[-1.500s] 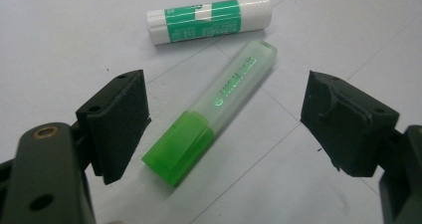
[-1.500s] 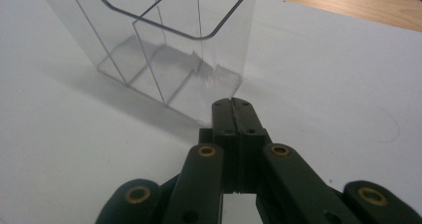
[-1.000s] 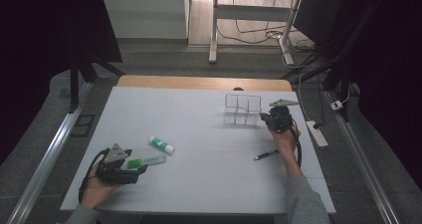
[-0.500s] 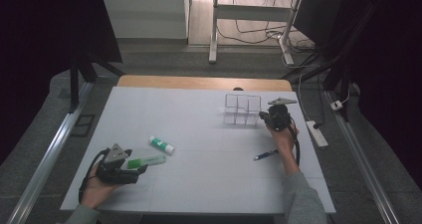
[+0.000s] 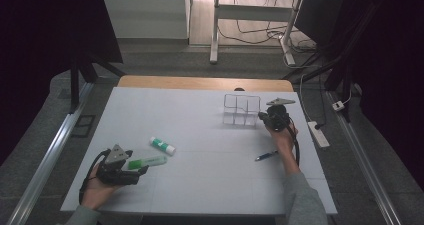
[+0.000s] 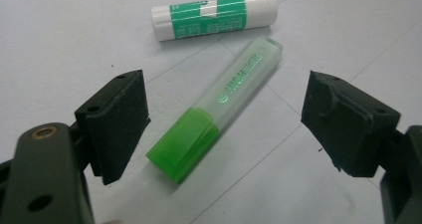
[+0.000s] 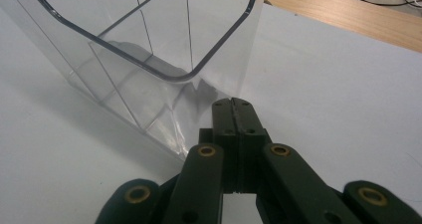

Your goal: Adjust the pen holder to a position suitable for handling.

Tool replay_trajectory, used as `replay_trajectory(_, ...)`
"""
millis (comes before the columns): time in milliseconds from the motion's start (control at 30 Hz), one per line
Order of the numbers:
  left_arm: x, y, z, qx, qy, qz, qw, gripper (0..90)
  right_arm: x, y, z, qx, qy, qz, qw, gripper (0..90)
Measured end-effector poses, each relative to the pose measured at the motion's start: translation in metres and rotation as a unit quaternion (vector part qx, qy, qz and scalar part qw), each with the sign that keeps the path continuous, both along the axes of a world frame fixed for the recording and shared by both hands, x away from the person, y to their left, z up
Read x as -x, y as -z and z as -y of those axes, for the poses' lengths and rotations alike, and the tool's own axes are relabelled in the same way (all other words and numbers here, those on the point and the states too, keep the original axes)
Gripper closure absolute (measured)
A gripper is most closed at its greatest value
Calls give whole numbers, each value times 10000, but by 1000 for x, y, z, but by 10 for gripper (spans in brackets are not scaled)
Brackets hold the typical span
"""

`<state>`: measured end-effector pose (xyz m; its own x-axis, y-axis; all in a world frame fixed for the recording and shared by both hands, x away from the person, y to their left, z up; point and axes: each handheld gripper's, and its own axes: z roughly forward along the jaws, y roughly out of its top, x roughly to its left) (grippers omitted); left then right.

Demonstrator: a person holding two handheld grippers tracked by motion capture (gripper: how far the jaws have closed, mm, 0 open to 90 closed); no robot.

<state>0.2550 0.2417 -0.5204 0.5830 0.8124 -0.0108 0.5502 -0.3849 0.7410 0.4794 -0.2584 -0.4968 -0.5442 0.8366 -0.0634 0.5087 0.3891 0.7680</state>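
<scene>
A green highlighter (image 6: 219, 109) lies on the white table between the wide-apart jaws of my left gripper (image 6: 224, 92), which is open and touches nothing. Just beyond it lies a green-and-white glue stick (image 6: 214, 16). In the high view the left gripper (image 5: 141, 170) sits at the near left, with the highlighter (image 5: 147, 161) and the glue stick (image 5: 163, 145) by it. My right gripper (image 7: 233, 105) is shut, its tips against the near corner of a clear divided box (image 7: 149, 59). From above, that gripper (image 5: 263, 117) sits at the right side of the box (image 5: 241, 110).
A dark pen (image 5: 266, 155) lies on the table near the right forearm. A wooden strip (image 5: 200, 82) runs along the table's far edge. Metal rails border both sides, and a power strip (image 5: 318, 133) lies on the floor to the right.
</scene>
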Motion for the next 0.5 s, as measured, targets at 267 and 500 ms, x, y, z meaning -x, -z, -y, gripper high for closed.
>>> replay_trajectory(267, 0, 0, 0, -6, 4, -13, 10000, 182, -1, 0, -5, 76, -31, 6, 10000, 893)
replay_trajectory(500, 0, 0, 1, -6, 6, -2, 10000, 183, -3, 0, -12, 64, -92, 24, 9999, 893)
